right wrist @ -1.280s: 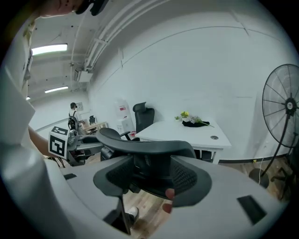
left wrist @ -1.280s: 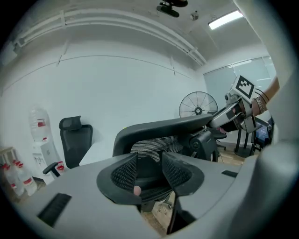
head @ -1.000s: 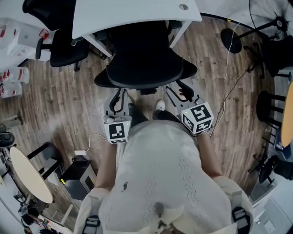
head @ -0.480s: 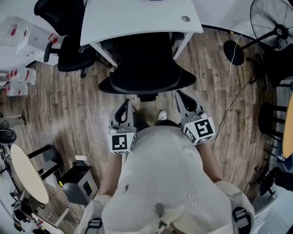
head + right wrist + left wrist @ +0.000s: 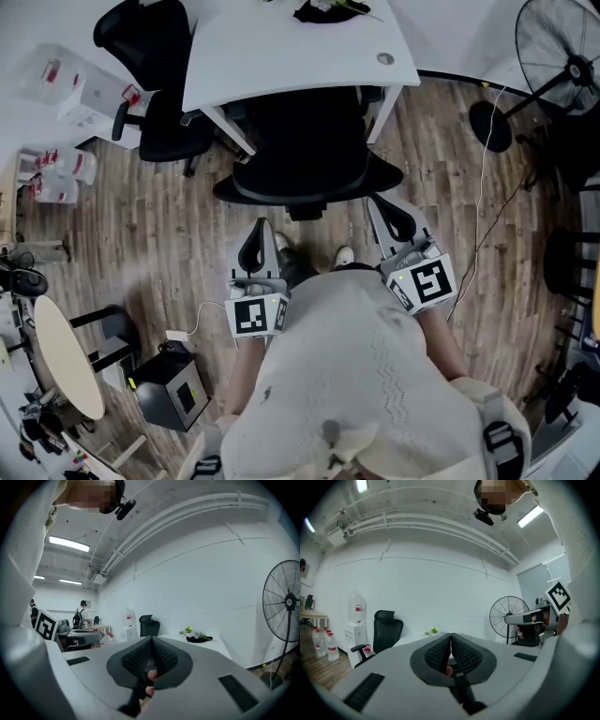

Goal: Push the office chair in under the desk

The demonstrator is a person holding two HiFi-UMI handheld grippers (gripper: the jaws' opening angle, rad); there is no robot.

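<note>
Person's torso in a white knit top fills the bottom centre of the head view; left claw (image 5: 261,227) at lower centre-left, jaws pressed fully together, nothing in them; right claw (image 5: 377,201) at centre-right, jaws likewise closed tight and empty; left gripper view confirms the left claw's (image 5: 451,635) black textured pads meeting in one line with no gap; right gripper view shows the same for the right claw (image 5: 152,640); both tips point up-frame at the black mesh-back office chair (image 5: 305,155); left tip apart from its backrest, right tip just below the backrest's right edge, contact unclear; chair at upper centre, seat tucked under the white rectangular desk (image 5: 281,52), curved backrest sticking out past the desk's near edge; brown wood-plank floor (image 5: 141,225) around; black box unit (image 5: 173,398) at lower left; second black office chair (image 5: 150,66) at upper left beside the desk; black pedestal fan (image 5: 562,47) at upper right.
</note>
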